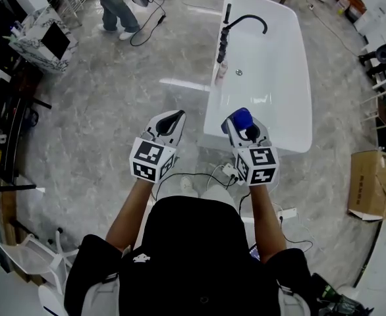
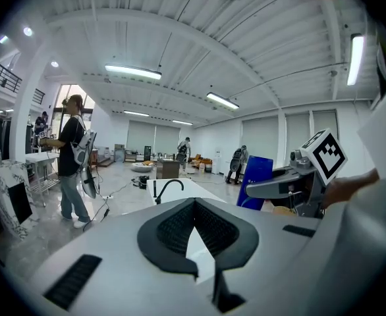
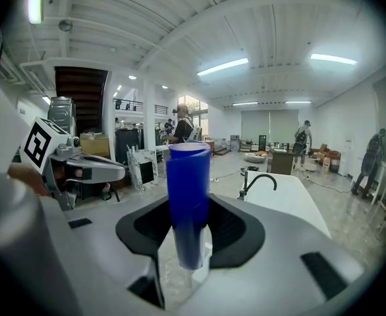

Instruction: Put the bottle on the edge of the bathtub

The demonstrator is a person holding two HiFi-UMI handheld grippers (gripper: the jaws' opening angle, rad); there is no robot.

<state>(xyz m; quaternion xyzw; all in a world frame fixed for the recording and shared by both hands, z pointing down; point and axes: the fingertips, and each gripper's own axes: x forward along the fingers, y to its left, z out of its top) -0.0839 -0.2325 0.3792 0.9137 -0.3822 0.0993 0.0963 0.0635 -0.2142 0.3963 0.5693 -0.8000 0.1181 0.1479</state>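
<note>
At the near end of the bathtub (image 1: 209,104), blue bottle (image 1: 242,118) clamped upright in the right gripper (image 1: 245,122), not yet set on the edge; left gripper (image 1: 171,120) closed, empty.

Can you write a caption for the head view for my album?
Right gripper holds a blue bottle beside the white bathtub; left gripper is empty.

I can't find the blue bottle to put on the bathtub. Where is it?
The right gripper holds the blue bottle upright, by the white bathtub's near end in the head view.
</note>
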